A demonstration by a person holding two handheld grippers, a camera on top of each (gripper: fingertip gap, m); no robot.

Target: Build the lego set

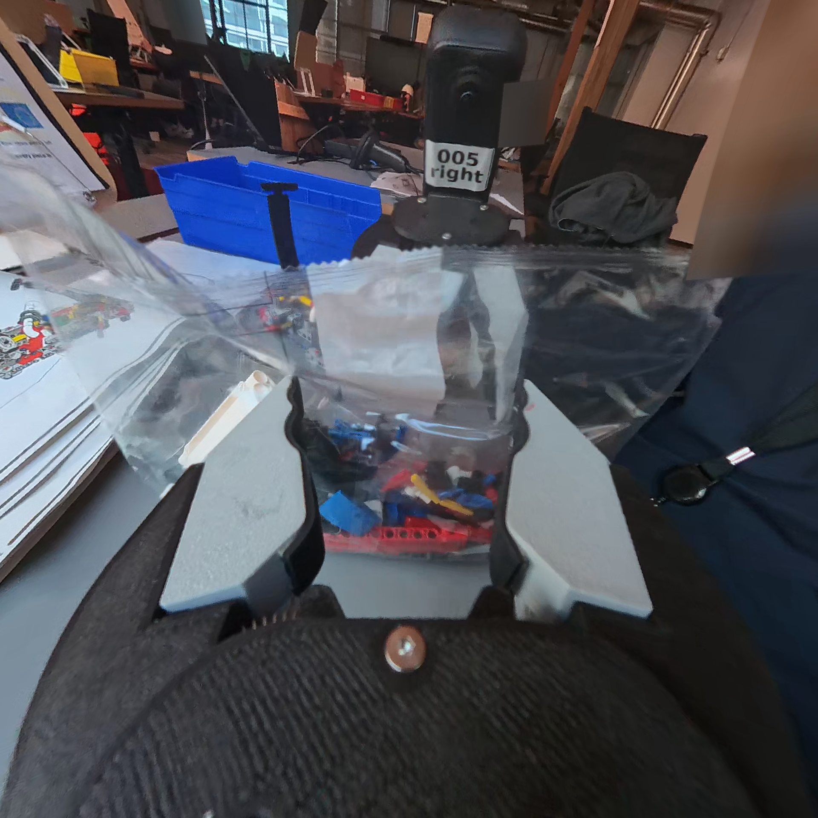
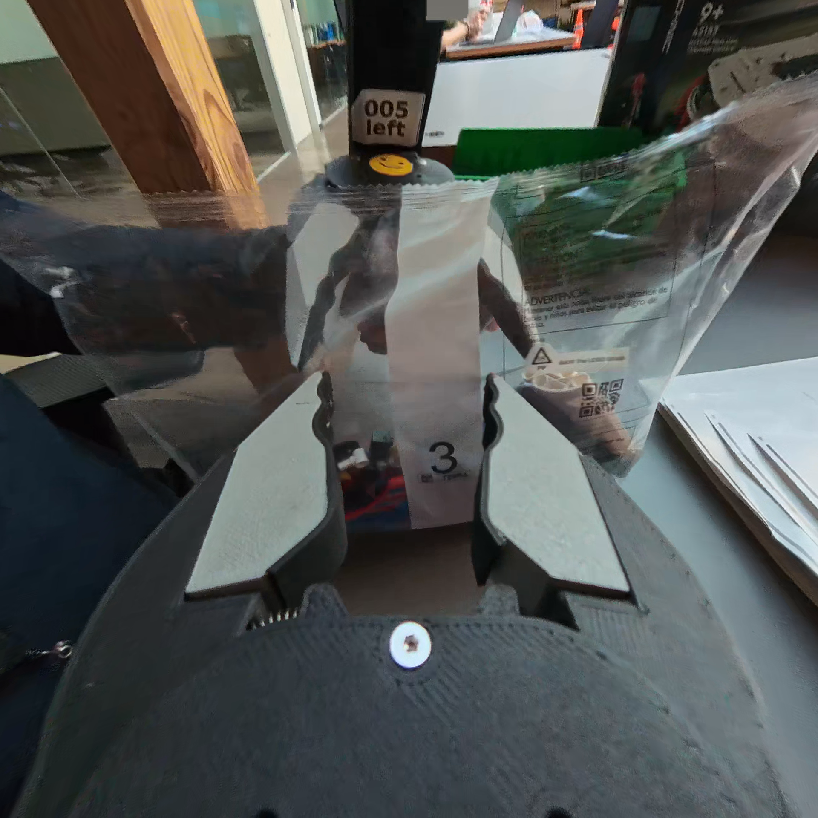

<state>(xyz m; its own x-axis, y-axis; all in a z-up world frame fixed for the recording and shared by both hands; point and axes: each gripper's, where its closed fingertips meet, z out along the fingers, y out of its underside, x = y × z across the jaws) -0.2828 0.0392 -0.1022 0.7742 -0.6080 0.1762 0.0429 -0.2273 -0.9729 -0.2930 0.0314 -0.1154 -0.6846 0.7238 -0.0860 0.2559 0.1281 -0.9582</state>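
Bag of clear plastic, holding small coloured building pieces, stands upright on the grey worktop between the two tools. We find the left hand-held gripper released, its fingers set wide on either side of the bag's lower part; we see no pad pressing the film. The right hand-held gripper faces it from the opposite side, likewise spread, with the bag's white strip between its fingers; contact there is not plain. A blue bin sits toward the worktop's far edge, printed booklets at its left edge, a green bin beyond the bag.
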